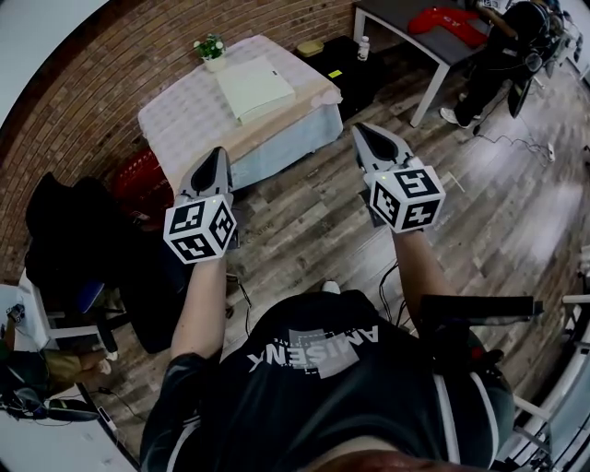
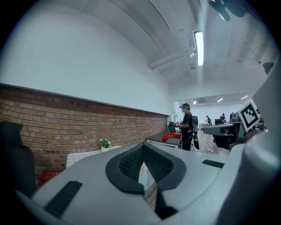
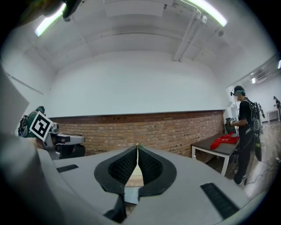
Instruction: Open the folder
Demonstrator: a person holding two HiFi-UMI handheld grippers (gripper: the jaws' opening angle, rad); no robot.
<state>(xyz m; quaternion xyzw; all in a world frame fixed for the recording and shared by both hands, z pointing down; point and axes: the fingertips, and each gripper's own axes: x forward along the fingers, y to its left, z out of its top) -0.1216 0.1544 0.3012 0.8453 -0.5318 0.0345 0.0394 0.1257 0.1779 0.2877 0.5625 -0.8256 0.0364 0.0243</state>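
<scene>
A pale cream folder (image 1: 253,88) lies shut on a small table (image 1: 184,115) covered with a white cloth, standing against the brick wall ahead of me. A small potted plant (image 1: 211,51) stands at the table's far edge, behind the folder. My left gripper (image 1: 219,153) and right gripper (image 1: 359,130) are both held out over the wooden floor, short of the table's near edge. Both have their jaws shut with nothing between them. In the left gripper view the closed left gripper (image 2: 142,146) points toward the table (image 2: 85,156) and plant (image 2: 104,143). In the right gripper view the right gripper (image 3: 137,145) is also closed.
A red basket (image 1: 138,180) sits left of the table, and a black chair (image 1: 64,230) stands further left. A black box (image 1: 355,69) with a bottle stands right of the table. At the upper right a dark table carries red cloth (image 1: 452,20), with a person (image 1: 512,41) beside it.
</scene>
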